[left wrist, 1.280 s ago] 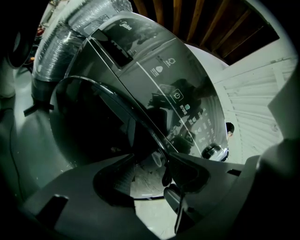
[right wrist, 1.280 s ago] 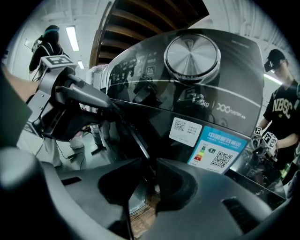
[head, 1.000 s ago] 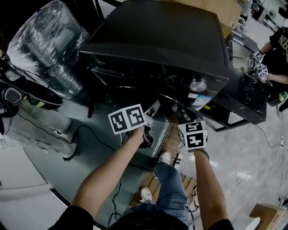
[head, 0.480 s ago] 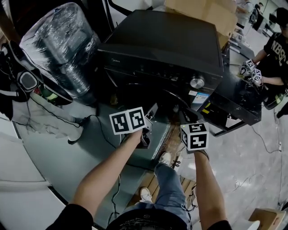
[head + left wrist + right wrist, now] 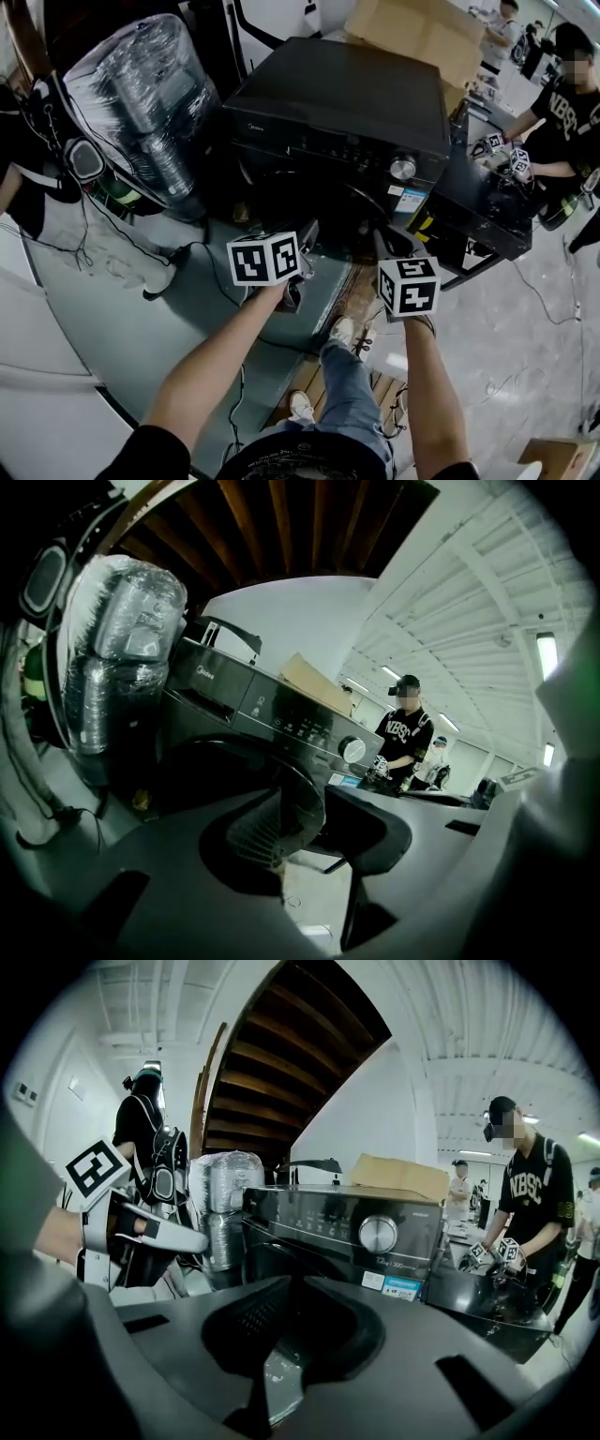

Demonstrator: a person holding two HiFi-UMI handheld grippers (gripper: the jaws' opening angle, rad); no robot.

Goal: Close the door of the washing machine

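Note:
The black washing machine stands ahead of me, with a silver knob on its panel. Its round door looks flush with the front, though the dark glass makes this hard to judge; the right gripper view shows the door below the panel. My left gripper hangs a short way in front of the machine. Its jaws have just been closing, with nothing between them, and a gap still shows at the left gripper. Beside it, my right gripper has its tips together on nothing.
A plastic-wrapped bundle stands left of the machine, a low black unit to its right. A person in a black shirt works there with grippers. Another person stands far left. A cable crosses the floor.
Both grippers have risen and drawn back from the machine's front. The left gripper has rolled slightly.

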